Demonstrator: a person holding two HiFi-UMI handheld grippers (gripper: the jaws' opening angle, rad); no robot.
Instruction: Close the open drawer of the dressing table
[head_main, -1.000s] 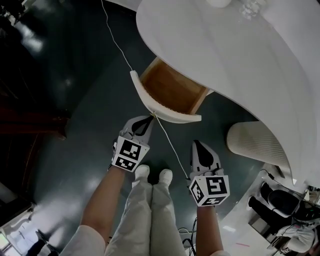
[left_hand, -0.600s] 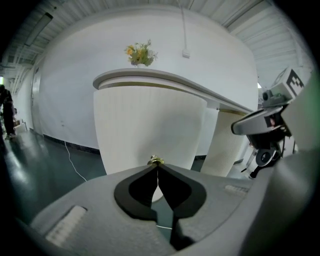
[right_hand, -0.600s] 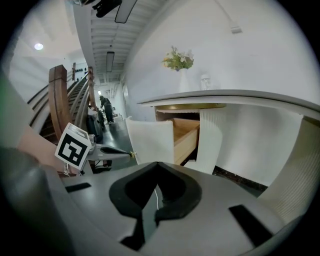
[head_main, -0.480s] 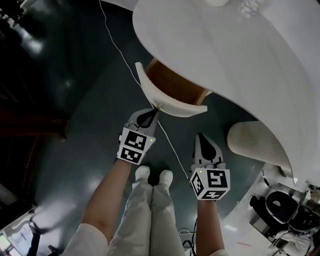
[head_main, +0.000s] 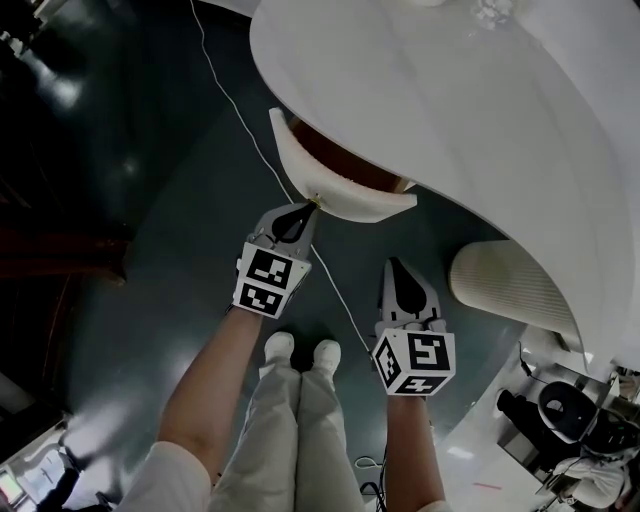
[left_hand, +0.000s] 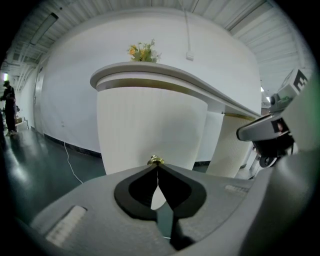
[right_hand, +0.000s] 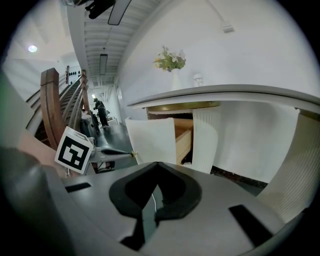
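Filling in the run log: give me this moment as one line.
left gripper: jaws shut on knob | drawer: partly open | right gripper: jaws shut, empty, clear of drawer

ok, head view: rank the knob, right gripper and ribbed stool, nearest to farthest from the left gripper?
1. Knob: on the drawer front, right at the tips of the left gripper.
2. Right gripper: to the right and lower in view, clear of the drawer.
3. Stool: far right, beside the table.

A dark glossy floor (head_main: 150, 150) meets a white wall (left_hand: 65, 100), with a wooden stair rail (right_hand: 50, 95) under a ceiling lamp (right_hand: 102, 64).
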